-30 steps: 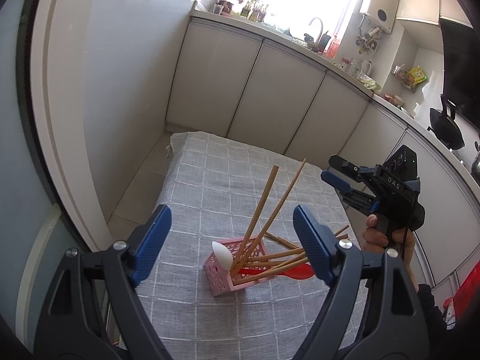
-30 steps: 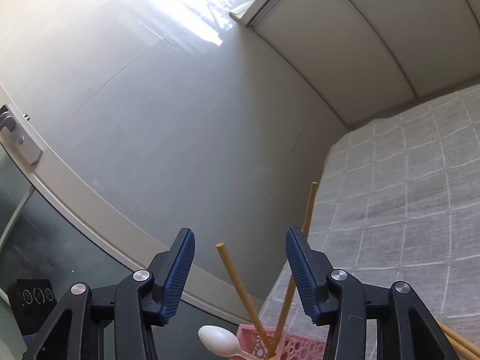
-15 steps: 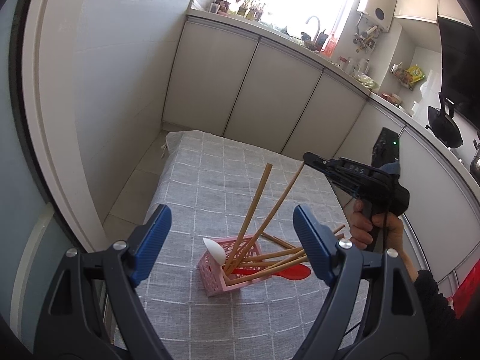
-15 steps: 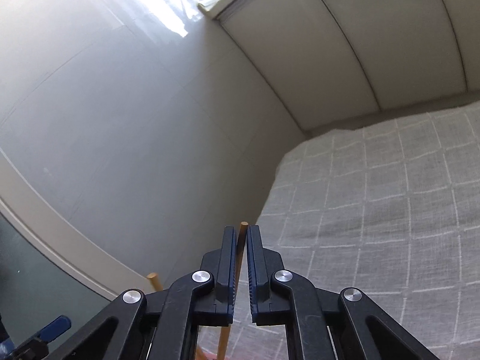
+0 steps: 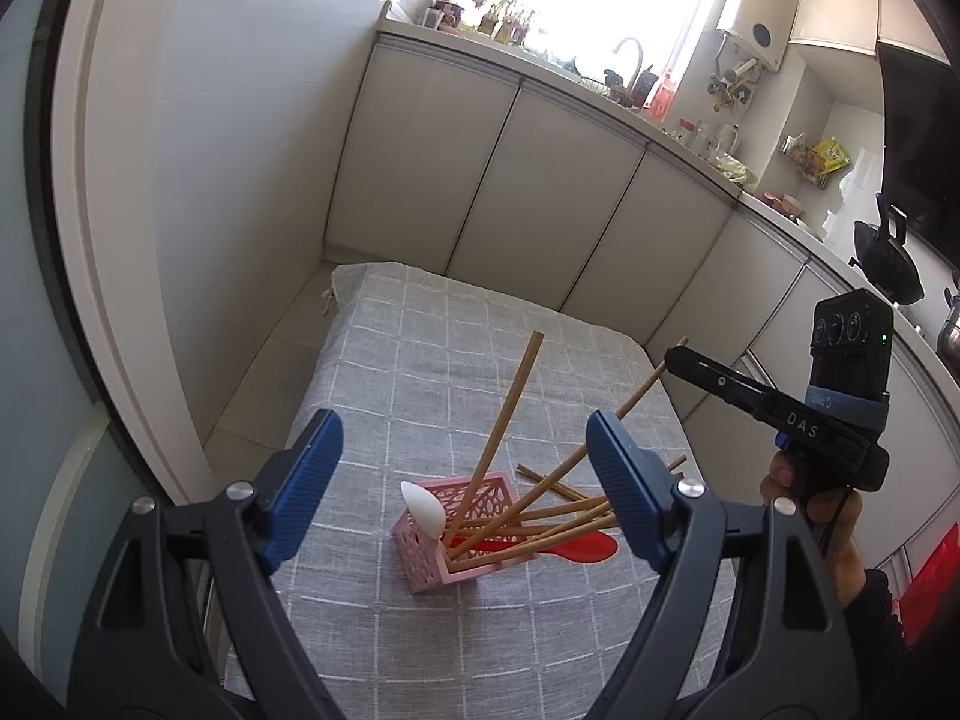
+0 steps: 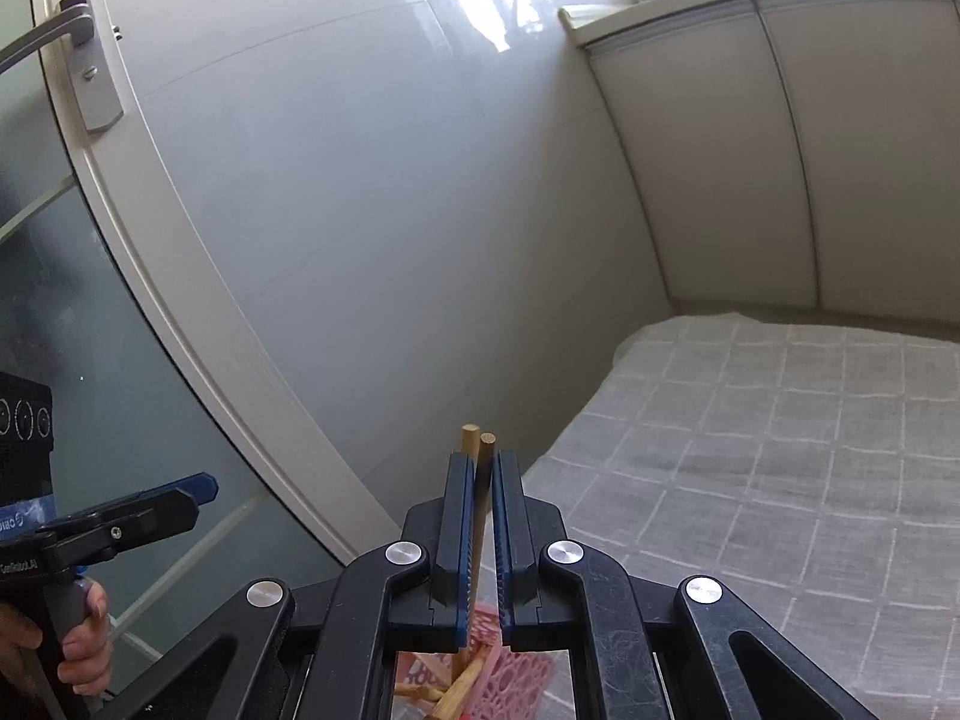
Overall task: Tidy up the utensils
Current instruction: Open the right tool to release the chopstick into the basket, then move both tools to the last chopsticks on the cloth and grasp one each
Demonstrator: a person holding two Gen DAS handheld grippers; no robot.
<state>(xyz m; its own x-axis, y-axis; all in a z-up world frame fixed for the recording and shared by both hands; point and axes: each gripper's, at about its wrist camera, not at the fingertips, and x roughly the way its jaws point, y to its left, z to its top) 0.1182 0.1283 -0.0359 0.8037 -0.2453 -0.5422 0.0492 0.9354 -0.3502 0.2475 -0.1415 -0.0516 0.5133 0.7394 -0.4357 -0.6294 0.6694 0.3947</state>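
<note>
A pink lattice basket (image 5: 459,531) lies tipped on the grey checked cloth (image 5: 456,360). It holds a white spoon (image 5: 423,509), a red spoon (image 5: 585,547) and several wooden chopsticks (image 5: 540,525). One chopstick (image 5: 507,414) leans upward. My right gripper (image 6: 478,468) is shut on the top of another slanted chopstick (image 6: 486,441); it also shows in the left wrist view (image 5: 672,355). My left gripper (image 5: 459,474) is open and empty, held above and in front of the basket.
White kitchen cabinets (image 5: 492,180) run behind the table, with a cluttered counter (image 5: 690,120) and a wok (image 5: 888,258). A glass door with a handle (image 6: 78,54) stands at the left. The table's left edge (image 5: 312,384) drops to the floor.
My right gripper closed on the slanted chopstick's top and has pulled it to the right and upward. My left gripper stayed open and roughly still.
</note>
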